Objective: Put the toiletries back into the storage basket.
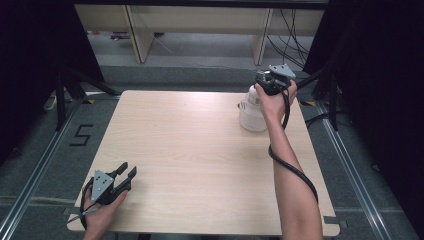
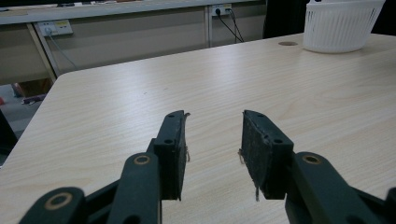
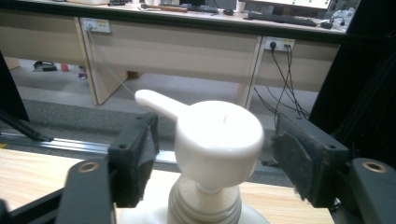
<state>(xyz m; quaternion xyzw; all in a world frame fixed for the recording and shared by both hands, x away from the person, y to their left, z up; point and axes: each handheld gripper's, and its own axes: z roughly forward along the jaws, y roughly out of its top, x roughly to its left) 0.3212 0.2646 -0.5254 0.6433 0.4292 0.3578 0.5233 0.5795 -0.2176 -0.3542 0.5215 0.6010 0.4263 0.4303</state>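
A: Fig. legend, high view. What sits where?
B: Pale wood table (image 1: 200, 150). Far right: white pump bottle (image 1: 251, 116), upright, near the table's far-right corner. Right tool (image 1: 264, 85) is held over its top by the person's right hand (image 1: 272, 102); black cable loops down along the forearm.

A: Right tool's state?
B: Right gripper view: pump head (image 3: 218, 135) stands between the two black jaws, spout (image 3: 159, 103) pointing far-left. Visible gap each side betw. pad and pump head, so jaws are apart and not pressing; nothing gripped. Threaded neck (image 3: 205, 205) shows below the head.

A: And the left?
B: Near left corner of the table. Left tool (image 1: 127, 172) rests low in the left hand (image 1: 102, 215), grey three-cornered plate on top, jaws aimed far-right. Left gripper view: left tool (image 2: 214, 140) with jaws spread wide, bare table between them; holds nothing. Frayed threads hang off the pads (image 2: 254, 149).

A: Anything else on the table?
B: Left gripper view: white slotted basket (image 2: 341, 28) at the far right end, w/ a small round mark (image 2: 287, 43) just beside it. Bottle & left tool: well apart, opposite corners.

A: Background?
B: Desks and wall sockets (image 3: 95, 24) beyond the table; floor mark "5" (image 1: 81, 135) at left.
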